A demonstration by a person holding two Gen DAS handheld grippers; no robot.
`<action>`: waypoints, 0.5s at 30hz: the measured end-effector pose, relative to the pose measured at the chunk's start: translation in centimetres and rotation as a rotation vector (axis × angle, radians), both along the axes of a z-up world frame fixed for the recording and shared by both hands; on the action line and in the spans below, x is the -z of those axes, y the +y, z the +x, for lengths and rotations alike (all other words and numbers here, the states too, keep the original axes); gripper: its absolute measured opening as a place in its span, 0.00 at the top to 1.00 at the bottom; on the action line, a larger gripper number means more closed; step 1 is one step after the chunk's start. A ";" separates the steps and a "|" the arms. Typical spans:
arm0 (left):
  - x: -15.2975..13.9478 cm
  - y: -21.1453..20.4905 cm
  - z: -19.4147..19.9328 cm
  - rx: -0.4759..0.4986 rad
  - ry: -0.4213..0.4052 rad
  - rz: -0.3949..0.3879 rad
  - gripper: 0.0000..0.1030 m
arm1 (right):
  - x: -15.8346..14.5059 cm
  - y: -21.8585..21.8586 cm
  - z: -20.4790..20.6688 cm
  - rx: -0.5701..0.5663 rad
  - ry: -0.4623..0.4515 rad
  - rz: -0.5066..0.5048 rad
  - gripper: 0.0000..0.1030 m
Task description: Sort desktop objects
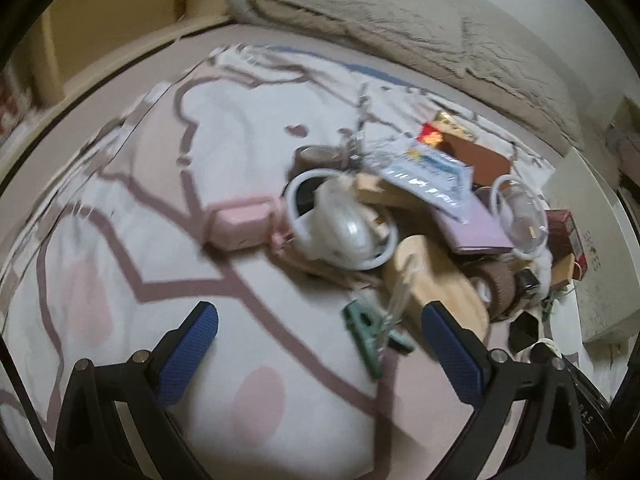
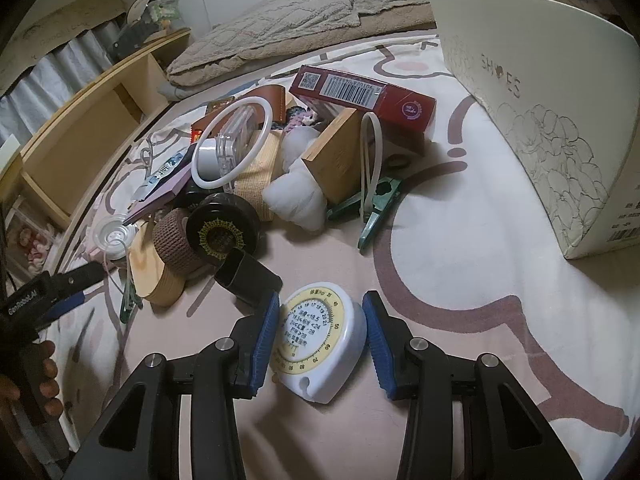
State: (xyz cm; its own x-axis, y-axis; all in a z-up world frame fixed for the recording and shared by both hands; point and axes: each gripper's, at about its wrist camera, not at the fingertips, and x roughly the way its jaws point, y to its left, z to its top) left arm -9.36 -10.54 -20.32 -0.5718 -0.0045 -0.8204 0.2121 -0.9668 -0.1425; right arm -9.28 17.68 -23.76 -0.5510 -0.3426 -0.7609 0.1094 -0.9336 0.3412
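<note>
Right now we hold two grippers over a bed cover (image 2: 460,208) printed with a pale cartoon pattern. Our right gripper (image 2: 320,340) has its blue pads on either side of a white round tape measure (image 2: 318,344) with a yellow dial, lying on the cover nearest us; the pads sit just beside its sides, and we cannot tell whether they press it. Our left gripper (image 1: 320,344) hangs with its fingers wide apart and nothing between them, near a green clip (image 1: 374,334). Beyond lies a jumbled heap: a white ring (image 2: 232,142), a red carton (image 2: 360,96), a wooden block (image 2: 338,156), a black round tin (image 2: 222,234). At the cover's right edge stands a cream shoe box (image 2: 540,100)
</note>
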 end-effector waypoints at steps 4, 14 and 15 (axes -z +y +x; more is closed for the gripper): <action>0.5 0.3 -0.9 0.001 -0.013 -0.010 0.27 | 0.0 0.0 0.0 0.000 0.000 0.000 0.58; 1.6 0.6 -0.8 0.065 -0.050 0.089 0.81 | 0.1 -0.2 0.0 -0.001 0.001 0.003 0.57; 1.6 0.6 -0.7 0.074 -0.050 0.106 0.84 | 0.1 -0.2 0.0 -0.001 0.001 0.003 0.57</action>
State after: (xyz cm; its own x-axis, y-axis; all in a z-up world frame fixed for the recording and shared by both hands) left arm -10.05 -9.90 -21.93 -0.5260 0.1244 -0.8413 0.1502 -0.9601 -0.2359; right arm -9.28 17.47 -23.83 -0.5514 -0.3414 -0.7612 0.1110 -0.9343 0.3386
